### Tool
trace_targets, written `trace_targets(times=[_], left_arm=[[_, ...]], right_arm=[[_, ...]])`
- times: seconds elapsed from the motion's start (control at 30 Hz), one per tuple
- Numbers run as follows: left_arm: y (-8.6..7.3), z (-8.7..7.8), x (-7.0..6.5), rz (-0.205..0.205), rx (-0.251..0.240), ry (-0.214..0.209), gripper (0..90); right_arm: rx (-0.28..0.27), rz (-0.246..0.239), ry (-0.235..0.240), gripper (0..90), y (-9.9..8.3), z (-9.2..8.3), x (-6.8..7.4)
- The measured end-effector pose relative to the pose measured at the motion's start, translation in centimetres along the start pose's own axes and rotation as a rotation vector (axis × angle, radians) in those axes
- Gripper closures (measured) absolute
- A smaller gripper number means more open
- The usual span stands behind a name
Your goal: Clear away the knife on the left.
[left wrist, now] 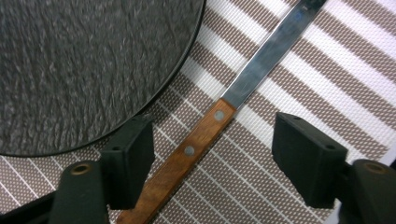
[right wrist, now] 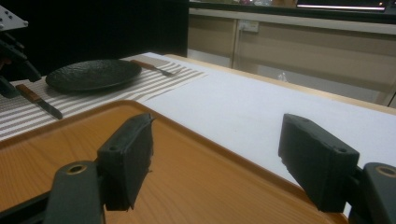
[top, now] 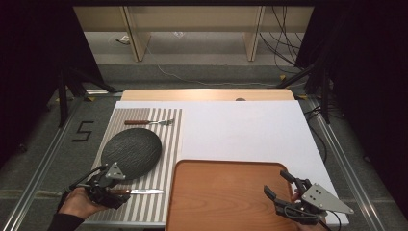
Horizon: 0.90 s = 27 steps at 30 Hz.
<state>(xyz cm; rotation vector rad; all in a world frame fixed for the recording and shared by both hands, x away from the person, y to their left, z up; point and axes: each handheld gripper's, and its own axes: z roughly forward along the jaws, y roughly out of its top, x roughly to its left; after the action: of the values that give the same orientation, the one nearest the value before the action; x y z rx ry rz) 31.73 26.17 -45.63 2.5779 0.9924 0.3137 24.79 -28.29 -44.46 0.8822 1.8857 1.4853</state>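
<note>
High view, "5" (top: 82, 131) taped on floor, left claw (top: 113, 191) over knife (top: 142, 191)

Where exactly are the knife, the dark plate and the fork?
knife (left wrist: 198, 140), left gripper view, on its wooden handle between the claw's open jaws.
dark plate (top: 131, 152), high view, on the middle of its textured face.
fork (top: 166, 122), high view, on its metal tines.
</note>
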Motion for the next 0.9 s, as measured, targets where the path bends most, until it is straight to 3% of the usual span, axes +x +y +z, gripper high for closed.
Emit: trace_targets(times=[0.47,0.9], left_arm=[[-0.1,1.3,0.2,-0.007,0.042,-0.002,43.7],[0.0,1.2,0.1,-0.036,0.061,-0.056,68.4]], right_arm=[[0.002,-0.001,0.001,27.4,0.0,0.0,0.1],[0.004,-0.001,0.001,27.4,0.0,0.1,0.1]])
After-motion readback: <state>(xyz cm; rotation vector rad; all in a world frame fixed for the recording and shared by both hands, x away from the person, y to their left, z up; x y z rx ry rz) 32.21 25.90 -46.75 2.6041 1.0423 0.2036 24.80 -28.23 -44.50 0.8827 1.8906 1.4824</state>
